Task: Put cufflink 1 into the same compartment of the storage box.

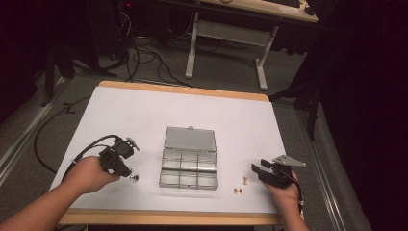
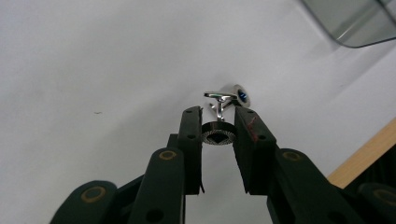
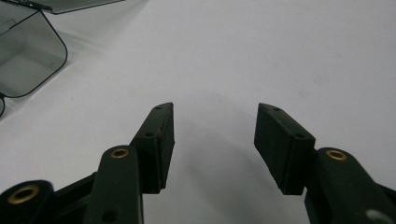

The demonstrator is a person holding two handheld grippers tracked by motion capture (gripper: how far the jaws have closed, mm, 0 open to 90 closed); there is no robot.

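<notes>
**Left gripper pinches a cufflink beside the box**

We see a silver cufflink [image 2: 218,136] clamped between the jaws of the left gripper [image 2: 218,128]. The jaw pads press on its round, ridged head from both sides; its post and toggle bar point away from the camera, beyond the jaw tips. Just past it a second cufflink [image 2: 236,93], silver with a dark blue face, lies on the white table [image 2: 93,70].

In the high view we find the left gripper [image 1: 126,168] at the near left of the table, with one cufflink [image 1: 135,177] showing as a small silver piece at its jaw tips, just left of the box [image 1: 188,163]. We cannot tell from that view which of the two it is.

The box is clear plastic, divided into compartments, with its lid open and folded back. It sits at the centre of the table.

To the right of the box, two small gold pieces [image 1: 241,186] lie on the table, near each other.

The right gripper [image 1: 260,170] rests at the near right, close to the gold pieces. In the right gripper view we see its jaws spread wide with nothing between them, above bare table.
</notes>
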